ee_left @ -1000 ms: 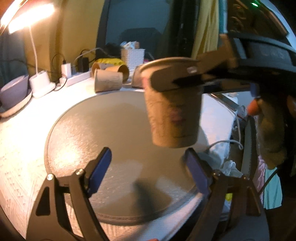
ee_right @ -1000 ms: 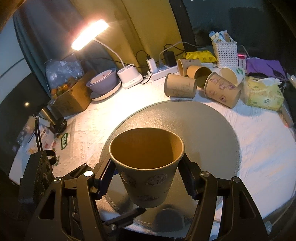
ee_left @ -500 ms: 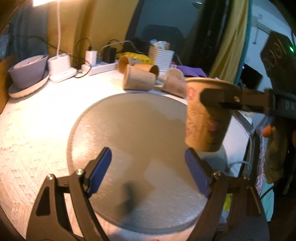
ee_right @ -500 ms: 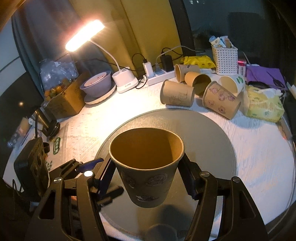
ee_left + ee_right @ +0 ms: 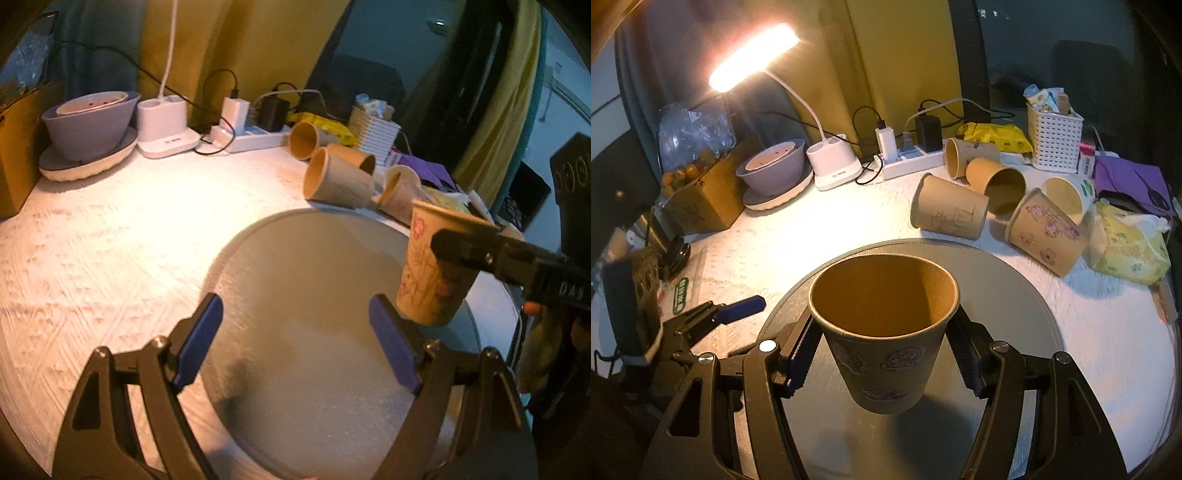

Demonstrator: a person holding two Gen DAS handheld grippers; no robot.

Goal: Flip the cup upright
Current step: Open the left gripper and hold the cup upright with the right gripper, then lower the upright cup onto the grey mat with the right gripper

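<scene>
Right gripper [image 5: 884, 360] clamped on the paper cup [image 5: 884, 332], mouth up, held over the round grey mat [image 5: 1015, 280]. Left gripper [image 5: 295, 343] jaws spread apart, nothing between them, hovering over the mat with the cup to its right

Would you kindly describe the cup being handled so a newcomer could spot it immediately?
Find the round grey mat on the white tablecloth. Above its near edge, the right hand-held gripper clamps a brown paper cup. It alone is upright, mouth open upward; the other cups lie tipped over behind the mat.
</scene>
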